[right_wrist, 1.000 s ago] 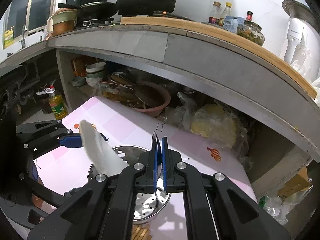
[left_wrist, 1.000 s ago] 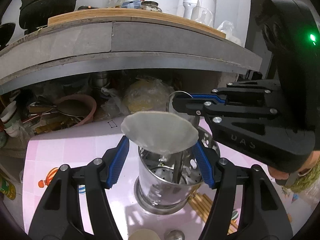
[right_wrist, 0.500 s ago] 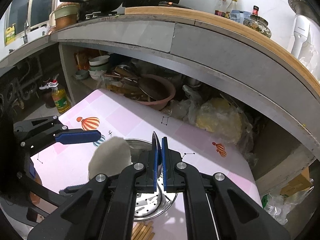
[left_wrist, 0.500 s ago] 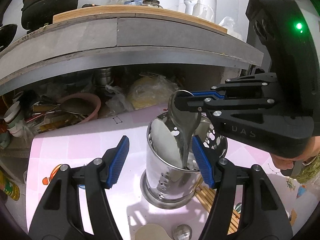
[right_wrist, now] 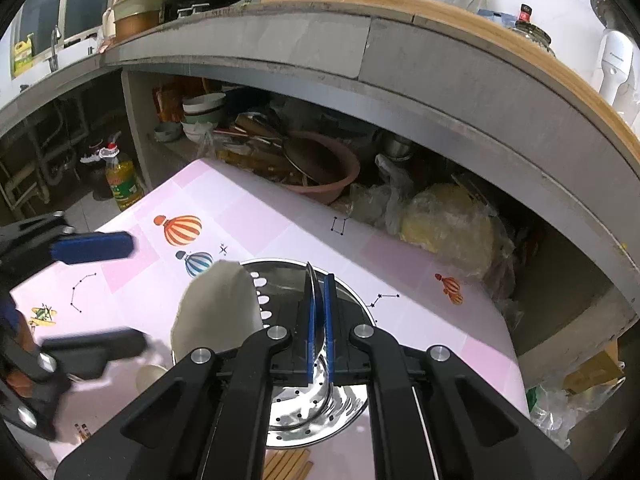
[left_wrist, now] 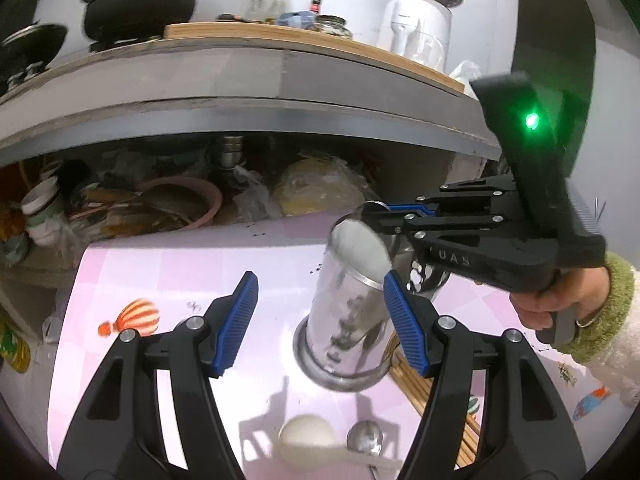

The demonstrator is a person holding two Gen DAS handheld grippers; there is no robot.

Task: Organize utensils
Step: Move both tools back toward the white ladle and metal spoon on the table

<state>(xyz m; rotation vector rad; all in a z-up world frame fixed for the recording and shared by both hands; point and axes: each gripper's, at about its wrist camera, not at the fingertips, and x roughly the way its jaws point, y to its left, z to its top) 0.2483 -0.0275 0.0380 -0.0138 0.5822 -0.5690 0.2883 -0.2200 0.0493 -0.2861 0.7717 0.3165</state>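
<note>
A perforated steel utensil holder [left_wrist: 344, 320] stands on the pink table cover [left_wrist: 160, 280]. My right gripper [right_wrist: 318, 320] is shut on its rim, and it shows in the left wrist view as the right gripper [left_wrist: 384, 216]. A white spoon [right_wrist: 218, 312] stands in the holder [right_wrist: 304, 400], bowl up, leaning on the wall. My left gripper [left_wrist: 320, 316] is open and empty, just short of the holder; the right wrist view has the left gripper [right_wrist: 92, 300] off to the left. Another white spoon [left_wrist: 306, 436], a metal spoon [left_wrist: 364, 438] and chopsticks [left_wrist: 420, 384] lie on the cover.
A low shelf behind the table is crowded with a pink basin [right_wrist: 324, 168], bowls [right_wrist: 202, 114] and plastic bags [right_wrist: 444, 220]. The grey counter edge [left_wrist: 280, 92] overhangs it. An oil bottle [right_wrist: 122, 180] stands on the floor at left. A person's hand [left_wrist: 560, 300] holds the right gripper.
The white spoon has dropped from between my left fingers into the holder and come to lean there. My left gripper has drawn back to the left. The right gripper has kept its grip.
</note>
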